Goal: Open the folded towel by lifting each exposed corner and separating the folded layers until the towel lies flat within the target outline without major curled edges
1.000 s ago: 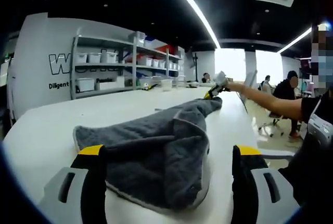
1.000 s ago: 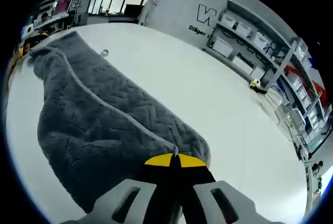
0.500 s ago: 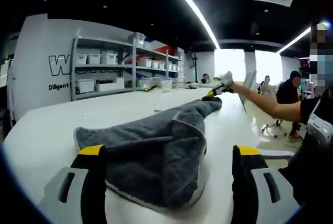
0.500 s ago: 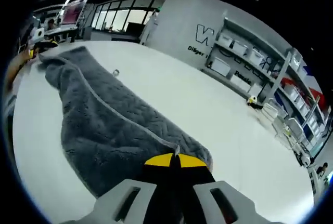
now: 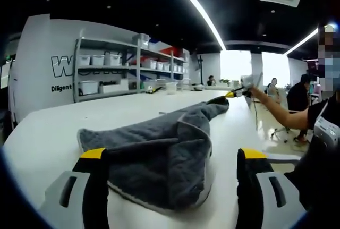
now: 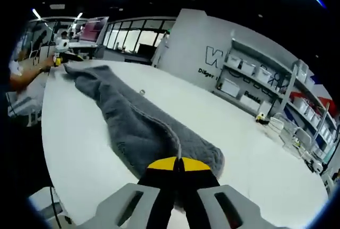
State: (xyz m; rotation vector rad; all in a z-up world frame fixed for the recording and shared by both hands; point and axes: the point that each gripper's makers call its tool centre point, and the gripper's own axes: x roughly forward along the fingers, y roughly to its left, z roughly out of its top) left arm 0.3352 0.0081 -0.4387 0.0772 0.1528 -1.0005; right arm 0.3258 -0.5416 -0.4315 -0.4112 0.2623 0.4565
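A grey quilted towel (image 5: 159, 157) with a pale edge lies bunched on the white table (image 5: 48, 133). My left gripper (image 5: 173, 157) hovers low over its near end, jaws wide open on either side of the cloth and holding nothing. At the towel's far tip the right gripper (image 5: 235, 94) pinches a corner, held by an outstretched arm (image 5: 279, 109). In the right gripper view my right gripper (image 6: 178, 166) is shut on a corner of the towel (image 6: 133, 125). From there the towel runs away in a long narrow strip toward the left gripper (image 6: 59, 59).
Shelves with white bins (image 5: 106, 75) line the wall behind the table, seen also as shelves (image 6: 255, 83). A small object (image 6: 142, 92) lies beside the towel and a yellow item (image 6: 260, 116) sits further off. People sit at desks (image 5: 297, 88). Table edge (image 6: 53, 149) runs close by.
The right gripper has pulled its corner further out and up, and the towel is drawn longer and narrower. The left gripper stays open in place.
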